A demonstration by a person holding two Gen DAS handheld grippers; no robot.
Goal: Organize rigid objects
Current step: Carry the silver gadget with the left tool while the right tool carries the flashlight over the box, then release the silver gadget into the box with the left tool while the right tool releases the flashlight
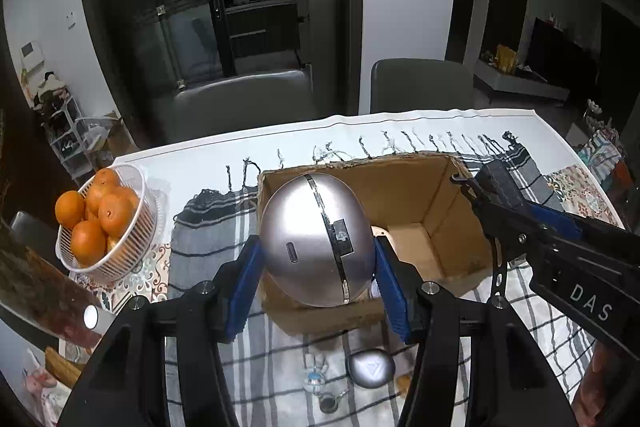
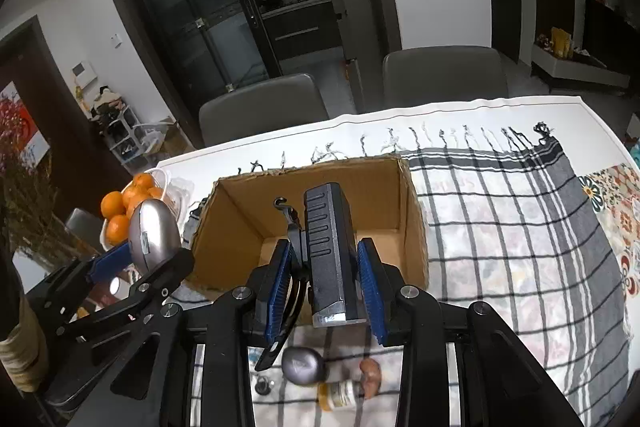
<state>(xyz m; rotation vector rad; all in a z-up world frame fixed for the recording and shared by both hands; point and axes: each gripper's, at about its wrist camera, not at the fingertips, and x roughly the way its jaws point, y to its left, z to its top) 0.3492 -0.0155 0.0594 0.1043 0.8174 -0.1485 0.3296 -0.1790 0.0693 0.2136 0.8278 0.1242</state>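
My left gripper (image 1: 318, 259) is shut on a silver egg-shaped device (image 1: 316, 239) and holds it over the near left edge of the open cardboard box (image 1: 440, 187). It also shows at the left of the right wrist view (image 2: 154, 237). My right gripper (image 2: 324, 267) is shut on a black ribbed tool (image 2: 330, 247) with a hooked handle, held above the box (image 2: 412, 227). In the left wrist view that tool (image 1: 500, 183) hangs over the box's right wall. A small grey case (image 1: 370, 367) and a small figurine (image 1: 316, 375) lie on the cloth below.
A white basket of oranges (image 1: 132, 179) stands left of the box. A checked cloth (image 2: 500, 227) covers the table. A grey case (image 2: 302, 365), a yellow-labelled bottle (image 2: 340, 393) and a small ring (image 2: 264, 385) lie near the front edge. Two grey chairs (image 2: 264, 107) stand behind the table.
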